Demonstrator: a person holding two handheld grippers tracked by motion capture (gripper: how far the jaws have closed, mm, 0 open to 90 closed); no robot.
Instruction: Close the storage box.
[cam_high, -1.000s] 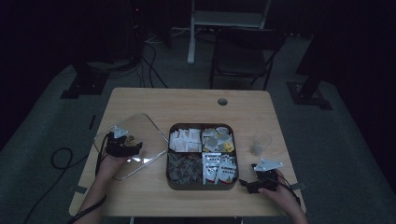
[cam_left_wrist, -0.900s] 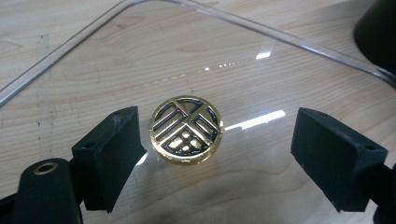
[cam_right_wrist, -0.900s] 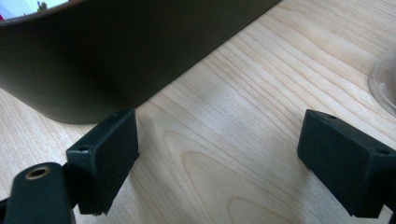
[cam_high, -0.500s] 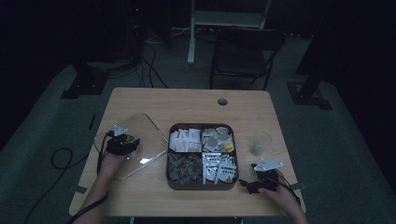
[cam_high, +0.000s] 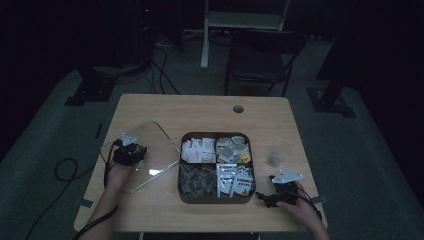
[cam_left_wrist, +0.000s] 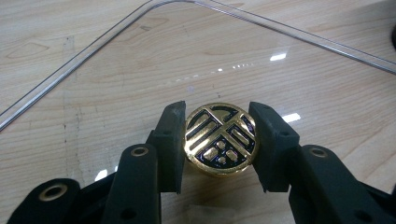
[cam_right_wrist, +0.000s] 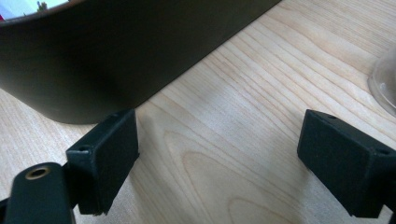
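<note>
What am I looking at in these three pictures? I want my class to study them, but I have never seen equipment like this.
A person sits at a light wooden table and holds a hand-operated black two-jaw gripper in each hand; no robot is involved. The high view looks down from above the person. The other two pictures come from cameras riding on the grippers, looking along their jaws.

On the table lie a dark square tray with four compartments filled with small packets, a clear drinking glass to its right, and a clear flat lid to its left.

The left gripper is closed on the round gold-and-black knob of that lid. The right gripper is open and empty, low over the table beside the tray's wall.
</note>
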